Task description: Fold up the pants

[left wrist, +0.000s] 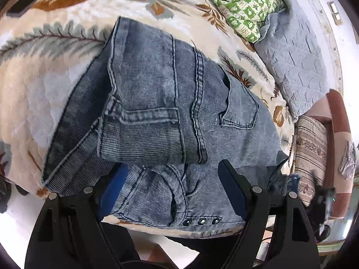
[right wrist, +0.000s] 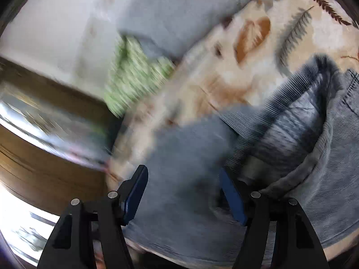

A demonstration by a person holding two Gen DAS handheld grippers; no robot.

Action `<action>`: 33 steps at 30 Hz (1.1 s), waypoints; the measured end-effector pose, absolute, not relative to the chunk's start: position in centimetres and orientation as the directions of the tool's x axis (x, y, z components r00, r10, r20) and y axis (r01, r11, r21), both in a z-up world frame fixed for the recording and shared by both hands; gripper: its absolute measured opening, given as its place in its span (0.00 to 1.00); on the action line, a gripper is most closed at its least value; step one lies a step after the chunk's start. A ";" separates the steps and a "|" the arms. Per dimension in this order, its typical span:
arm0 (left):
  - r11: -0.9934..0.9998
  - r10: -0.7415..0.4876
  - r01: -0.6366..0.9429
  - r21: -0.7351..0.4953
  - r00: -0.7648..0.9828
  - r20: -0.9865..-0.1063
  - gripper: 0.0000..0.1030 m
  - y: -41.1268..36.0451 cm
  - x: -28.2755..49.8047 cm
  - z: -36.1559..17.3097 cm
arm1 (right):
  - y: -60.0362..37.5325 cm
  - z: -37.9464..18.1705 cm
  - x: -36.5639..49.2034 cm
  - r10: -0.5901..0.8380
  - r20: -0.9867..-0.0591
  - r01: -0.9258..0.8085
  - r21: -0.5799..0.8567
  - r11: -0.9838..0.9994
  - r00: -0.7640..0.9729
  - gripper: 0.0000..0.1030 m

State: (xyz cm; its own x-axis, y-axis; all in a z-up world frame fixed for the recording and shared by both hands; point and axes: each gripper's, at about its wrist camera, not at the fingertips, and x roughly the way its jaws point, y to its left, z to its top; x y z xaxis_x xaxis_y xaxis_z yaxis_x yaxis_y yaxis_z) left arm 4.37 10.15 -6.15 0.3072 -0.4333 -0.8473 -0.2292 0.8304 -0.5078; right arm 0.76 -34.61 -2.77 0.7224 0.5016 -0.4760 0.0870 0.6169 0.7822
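Left wrist view: our left tongs [left wrist: 172,190] and right tongs [right wrist: 184,192], both wide and holding nothing, could snag the folded pants [left wrist: 157,103] at 12 o'clock, undoing them.

Folded jeans [left wrist: 157,103] on leaf-print blanket [left wrist: 44,71], between parted left tongs [left wrist: 172,190]

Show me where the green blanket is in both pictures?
Left wrist view: the green-and-white patterned blanket is bunched at the top, right of centre, beyond the folded blue denim pants.
Right wrist view: it shows as a blurred green patch left of centre, in the upper half.
Shared landmark: the grey quilted pillow touching the blanket in both.
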 end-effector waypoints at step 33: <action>0.830 -0.364 -0.273 -0.486 0.396 -0.843 0.13 14.7 1.1 -3.3 | -31.9 -2.2 -2.2 0.568 -0.520 -0.048 0.709 0.703 0.638 0.02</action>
